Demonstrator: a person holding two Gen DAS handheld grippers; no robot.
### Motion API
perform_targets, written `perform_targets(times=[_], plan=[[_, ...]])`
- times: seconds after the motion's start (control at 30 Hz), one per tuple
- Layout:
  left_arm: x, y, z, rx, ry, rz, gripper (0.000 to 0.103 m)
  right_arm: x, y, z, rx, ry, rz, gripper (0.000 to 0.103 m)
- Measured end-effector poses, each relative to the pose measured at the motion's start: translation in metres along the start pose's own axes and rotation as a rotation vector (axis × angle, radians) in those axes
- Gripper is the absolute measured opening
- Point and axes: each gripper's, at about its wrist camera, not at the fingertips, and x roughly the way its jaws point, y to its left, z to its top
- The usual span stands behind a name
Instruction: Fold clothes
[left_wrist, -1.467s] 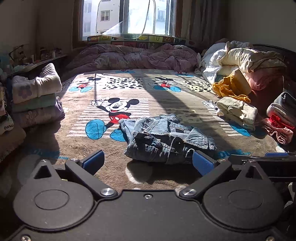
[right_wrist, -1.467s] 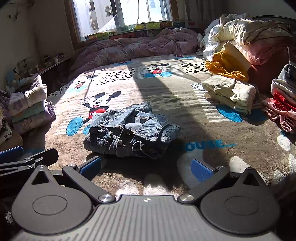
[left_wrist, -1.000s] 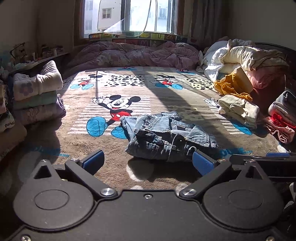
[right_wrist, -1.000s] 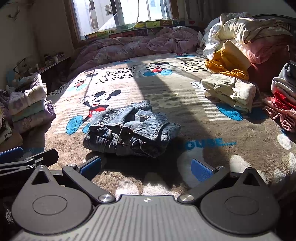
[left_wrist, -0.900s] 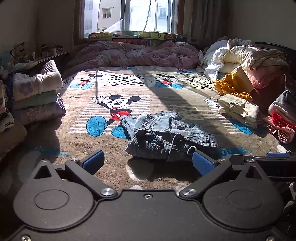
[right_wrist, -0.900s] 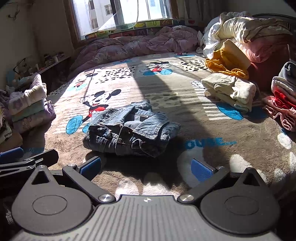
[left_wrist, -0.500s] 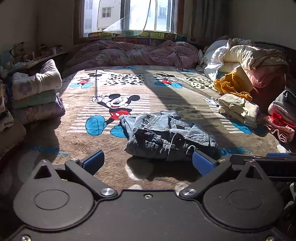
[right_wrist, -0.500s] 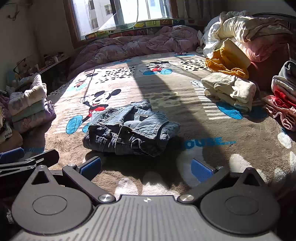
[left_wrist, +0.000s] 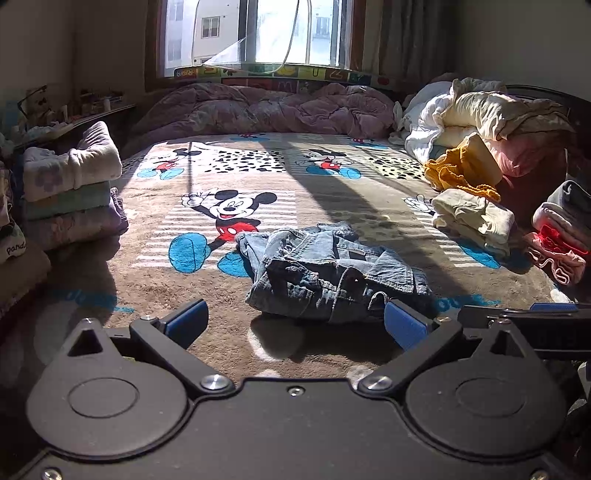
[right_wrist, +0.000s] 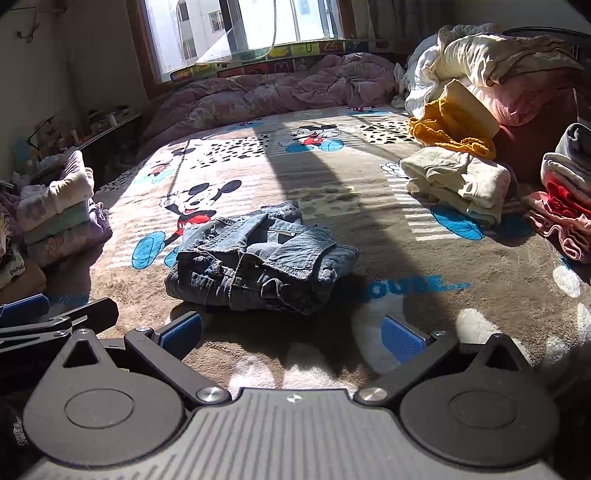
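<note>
A folded blue denim jacket (left_wrist: 332, 273) lies on the Mickey Mouse blanket (left_wrist: 229, 177) in the middle of the bed; it also shows in the right wrist view (right_wrist: 258, 262). My left gripper (left_wrist: 295, 325) is open and empty, just short of the jacket's near edge. My right gripper (right_wrist: 291, 336) is open and empty, a little nearer than the jacket and to its right. The left gripper's finger tip (right_wrist: 26, 308) shows at the left edge of the right wrist view.
A stack of folded clothes (left_wrist: 70, 188) stands at the left. Unfolded clothes lie at the right: a cream garment (left_wrist: 472, 218), a yellow knit (left_wrist: 461, 173), a red and pink pile (left_wrist: 561, 240). A purple duvet (left_wrist: 266, 110) lies under the window.
Both grippers have stayed open and nearly still. The views shift slightly; the jacket has not moved.
</note>
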Motion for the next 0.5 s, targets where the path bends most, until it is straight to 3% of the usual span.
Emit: perform_targets(times=[0.5], plan=[[0.0005,-0.0028,0.0016,0.007,-0.006,-0.006,0.103,-0.0010,-0.0001,0.0017,0.002,-0.008,-0.010,0.102]])
